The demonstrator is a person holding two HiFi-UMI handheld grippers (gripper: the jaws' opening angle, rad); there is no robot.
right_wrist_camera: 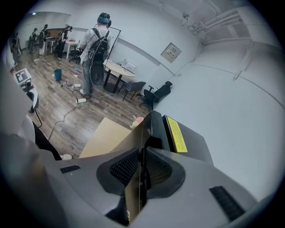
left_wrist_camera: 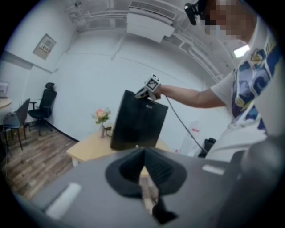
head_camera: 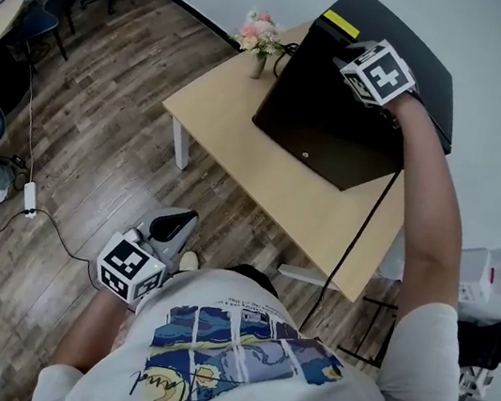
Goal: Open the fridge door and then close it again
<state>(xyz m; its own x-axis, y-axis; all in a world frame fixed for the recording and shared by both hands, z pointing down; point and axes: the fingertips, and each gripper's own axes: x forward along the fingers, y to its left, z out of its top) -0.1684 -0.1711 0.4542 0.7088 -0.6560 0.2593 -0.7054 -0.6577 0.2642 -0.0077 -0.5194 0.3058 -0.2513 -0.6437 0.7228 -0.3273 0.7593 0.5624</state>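
The boxy, glossy black fridge stands at the far edge of the pale wood counter. The right claw is clenched on the thin top edge of the fridge door. Only the right gripper view shows this grip. The left claw is closed and empty, and hangs off the counter's near edge.
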